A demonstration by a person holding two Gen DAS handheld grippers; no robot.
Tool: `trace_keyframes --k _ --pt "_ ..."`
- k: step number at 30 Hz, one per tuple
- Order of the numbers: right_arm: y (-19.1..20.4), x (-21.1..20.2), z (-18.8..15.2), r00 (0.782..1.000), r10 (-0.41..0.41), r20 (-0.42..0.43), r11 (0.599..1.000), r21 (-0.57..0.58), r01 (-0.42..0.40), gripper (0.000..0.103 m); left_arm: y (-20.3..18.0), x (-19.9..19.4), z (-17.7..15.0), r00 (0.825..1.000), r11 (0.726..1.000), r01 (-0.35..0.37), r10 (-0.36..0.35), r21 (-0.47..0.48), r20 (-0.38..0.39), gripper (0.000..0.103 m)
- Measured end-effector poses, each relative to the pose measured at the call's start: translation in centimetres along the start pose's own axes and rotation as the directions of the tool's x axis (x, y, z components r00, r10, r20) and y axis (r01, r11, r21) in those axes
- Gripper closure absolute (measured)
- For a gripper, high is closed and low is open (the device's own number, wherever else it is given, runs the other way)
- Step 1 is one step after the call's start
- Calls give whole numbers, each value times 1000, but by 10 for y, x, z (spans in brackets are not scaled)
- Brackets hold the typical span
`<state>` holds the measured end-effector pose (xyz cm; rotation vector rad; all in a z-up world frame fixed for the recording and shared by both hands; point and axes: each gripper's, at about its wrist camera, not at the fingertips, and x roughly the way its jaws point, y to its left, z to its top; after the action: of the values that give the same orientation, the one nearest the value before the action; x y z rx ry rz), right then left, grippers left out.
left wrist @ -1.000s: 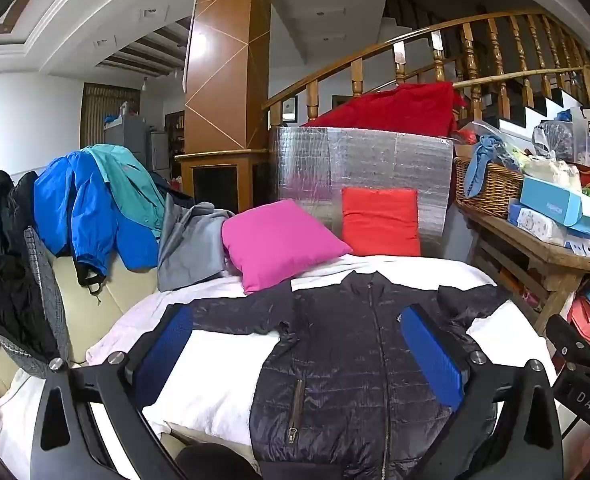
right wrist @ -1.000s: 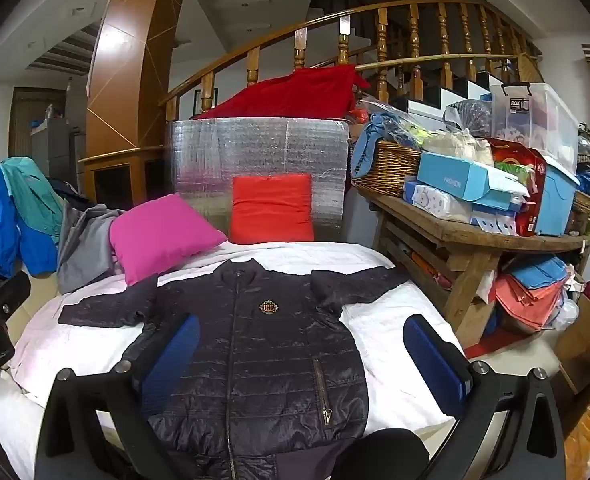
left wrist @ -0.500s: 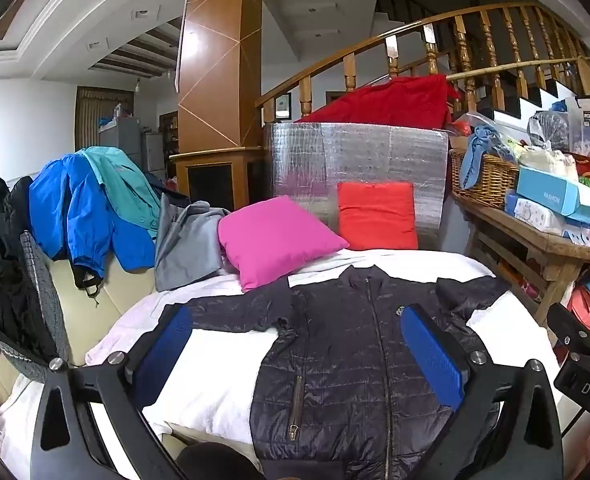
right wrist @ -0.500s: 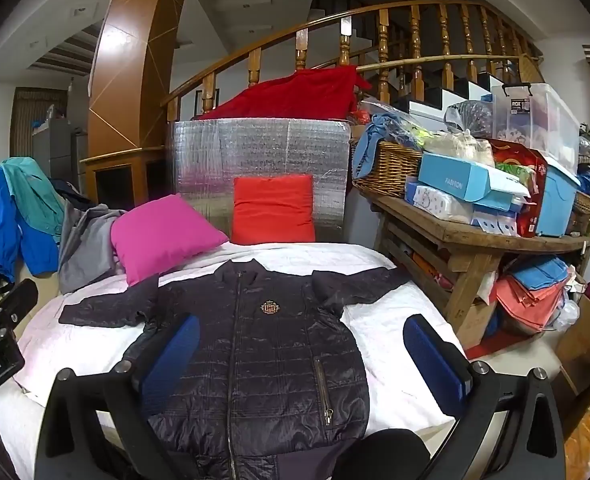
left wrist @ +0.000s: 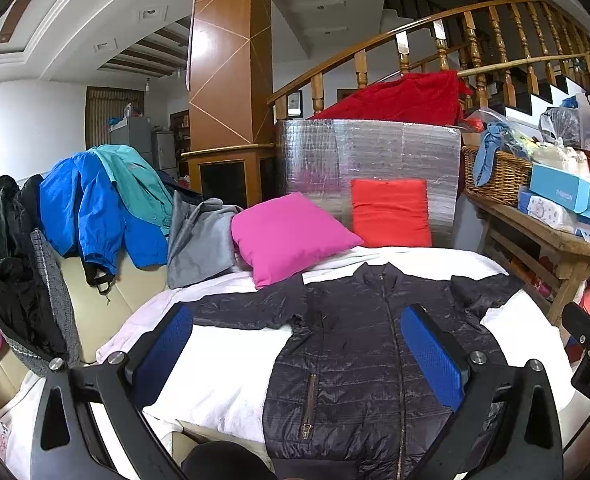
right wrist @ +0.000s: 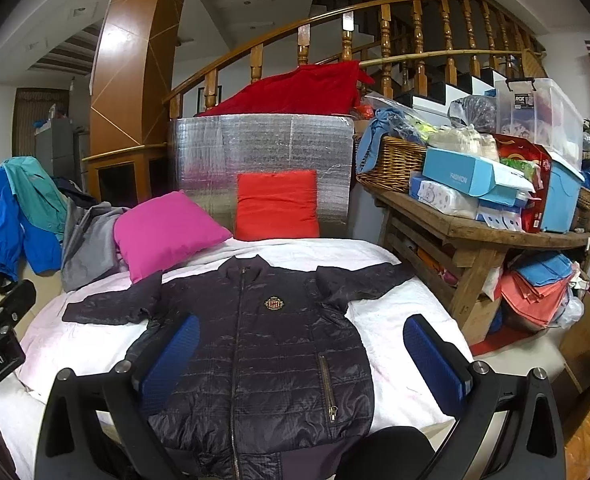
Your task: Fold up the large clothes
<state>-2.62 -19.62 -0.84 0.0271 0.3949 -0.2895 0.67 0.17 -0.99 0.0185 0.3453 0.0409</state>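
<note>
Both the left gripper (left wrist: 299,356) and right gripper (right wrist: 301,358) have edged nearer the flat quilted jacket (right wrist: 263,344), fingers wide and empty, no fold begun.

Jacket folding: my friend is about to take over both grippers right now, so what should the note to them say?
Left gripper: open, holding nothing, hovering over the jacket's side near the pink pillow.
Right gripper: open, holding nothing, hovering over the lower front.
The dark quilted jacket lies flat, zipped, front up, on the white blanket, collar toward the red pillow, both sleeves spread out.
Done: jacket laid out.
Left: every fold; probably start by bringing a sleeve in. More coats wait on the sofa back.
</note>
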Motion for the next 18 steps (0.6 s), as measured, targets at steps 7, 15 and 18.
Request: trace_keyframes --k 7,15,18 --pt "5 1 -1 1000 9 -6 1000 -9 -9 0 3 1 -2 1000 1000 -7 7 -5 -7 0" --pt "7 1 -1 1000 15 -3 1000 -15 -15 0 6 3 -1 1000 1000 -13 13 -10 -11 0" --pt "7 1 -1 1000 19 -4 1000 -13 -19 0 6 4 -1 1000 1000 -17 16 -8 -11 0"
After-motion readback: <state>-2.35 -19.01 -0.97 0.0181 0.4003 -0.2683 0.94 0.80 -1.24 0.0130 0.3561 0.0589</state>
